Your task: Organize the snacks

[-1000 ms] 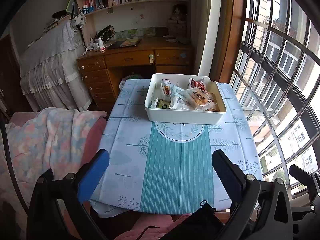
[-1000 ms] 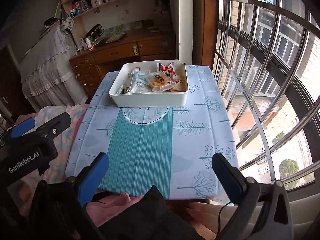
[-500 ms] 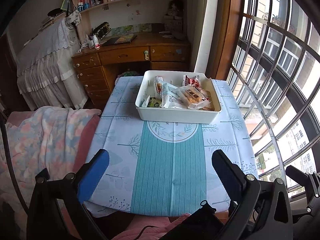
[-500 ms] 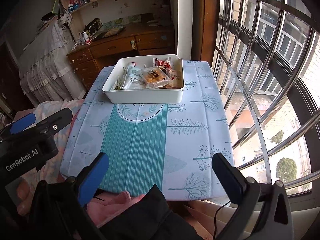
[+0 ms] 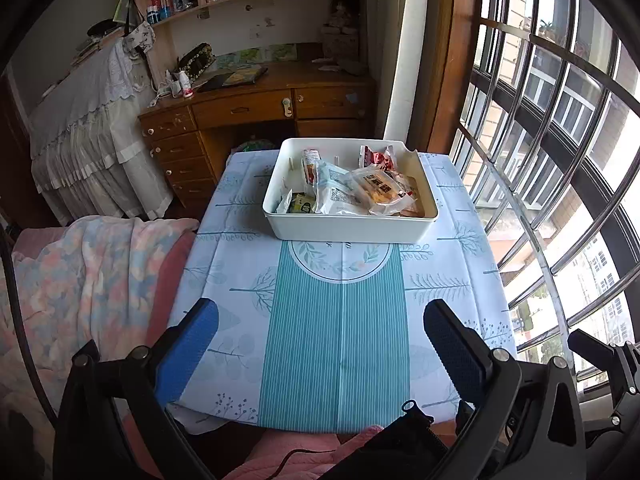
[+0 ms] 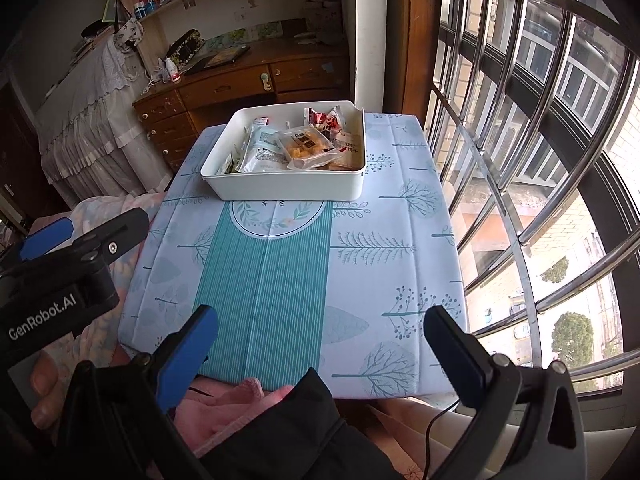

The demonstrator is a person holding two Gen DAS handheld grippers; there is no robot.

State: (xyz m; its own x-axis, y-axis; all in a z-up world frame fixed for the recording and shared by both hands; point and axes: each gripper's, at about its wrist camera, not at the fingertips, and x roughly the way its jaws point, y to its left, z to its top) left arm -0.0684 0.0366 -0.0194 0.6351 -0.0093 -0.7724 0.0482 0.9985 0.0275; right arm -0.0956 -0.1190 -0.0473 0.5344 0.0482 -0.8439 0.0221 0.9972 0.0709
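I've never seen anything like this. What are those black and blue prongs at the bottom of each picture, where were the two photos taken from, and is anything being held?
There is no robot here. A person holds a hand-held claw in each hand, and each claw carries a wide-angle camera looking forward along its two fingers. That is why each picture shows two prongs with blue pads at the bottom. One picture comes from the left claw, the other from the right claw. In the right view you also see the left tool from the side, with a hand beneath it.

Both look at a small table under a tree-patterned tablecloth. At its far end stands a white bin holding wrapped snacks. The rest of the cloth shows nothing lying on it.

Both claws are wide open and hold nothing.
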